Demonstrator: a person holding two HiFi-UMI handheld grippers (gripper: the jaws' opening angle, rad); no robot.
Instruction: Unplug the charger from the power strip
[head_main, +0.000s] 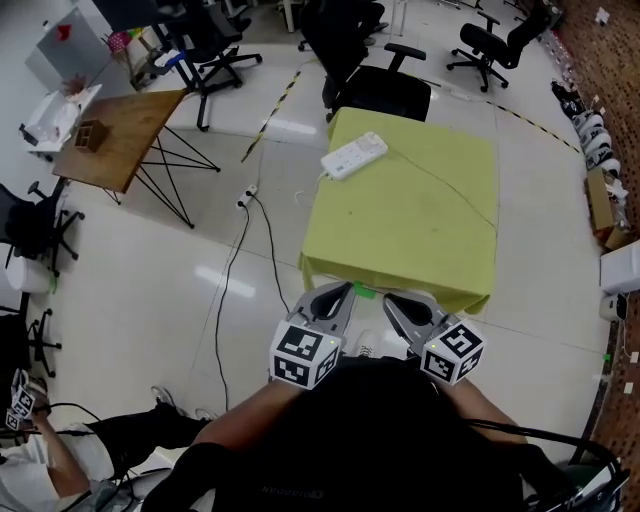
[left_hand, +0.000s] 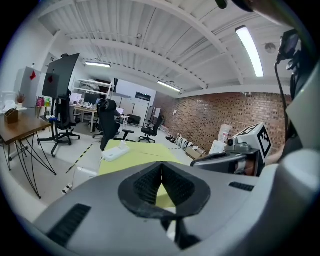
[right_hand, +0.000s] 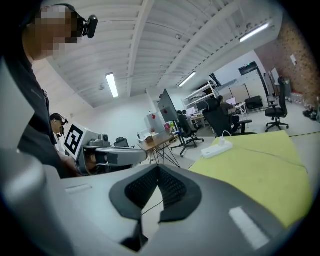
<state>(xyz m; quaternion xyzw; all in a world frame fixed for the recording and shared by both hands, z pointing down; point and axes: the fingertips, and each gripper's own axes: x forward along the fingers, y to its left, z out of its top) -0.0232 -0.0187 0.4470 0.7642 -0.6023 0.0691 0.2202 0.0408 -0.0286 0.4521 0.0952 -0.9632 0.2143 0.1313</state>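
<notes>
Charger lies well apart from right claw

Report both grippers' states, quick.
Left gripper: closed, holding nothing.
Right gripper: closed, holding nothing.

Left gripper and right gripper side by side at the near edge of the table; strip sits well apart, far-left corner.

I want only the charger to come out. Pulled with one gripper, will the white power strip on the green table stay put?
Probably not: the power strip looks light, lying loose on smooth cloth, so it would likely slide or lift. Its cord trails slack, offering little restraint.
</notes>
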